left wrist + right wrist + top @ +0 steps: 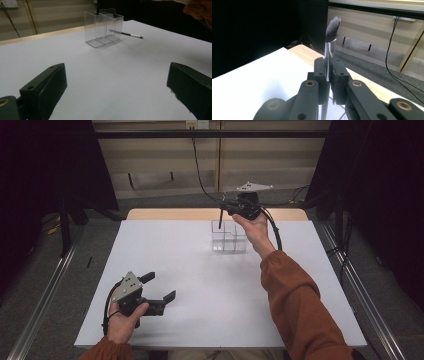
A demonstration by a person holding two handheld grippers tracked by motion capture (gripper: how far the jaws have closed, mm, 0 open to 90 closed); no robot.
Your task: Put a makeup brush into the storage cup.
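Right claw (328, 75) pinches a slim, soft-bristled brush (332, 26) above clear, seemingly plastic organizer (228, 237).

Surroundings: white table (165, 250), grey floor (75, 250).
Second brush (127, 34) lies flat on table just beside the holder; black cable (198, 170) hangs at back wall.

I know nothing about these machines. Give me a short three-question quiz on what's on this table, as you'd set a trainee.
1. True or false: the right gripper is shut on a makeup brush.
2. Which way does the held brush's bristle end point? A) up B) down C) sideways
3. Fill in: a second brush lies on the white table beside the clear ______.

Key
1. True; its jaws pinch the handle.
2. A; the bristles stand above the jaws, the handle hangs down towards the organizer.
3. Organizer; it has compartments. The left gripper rests open, apart from it.
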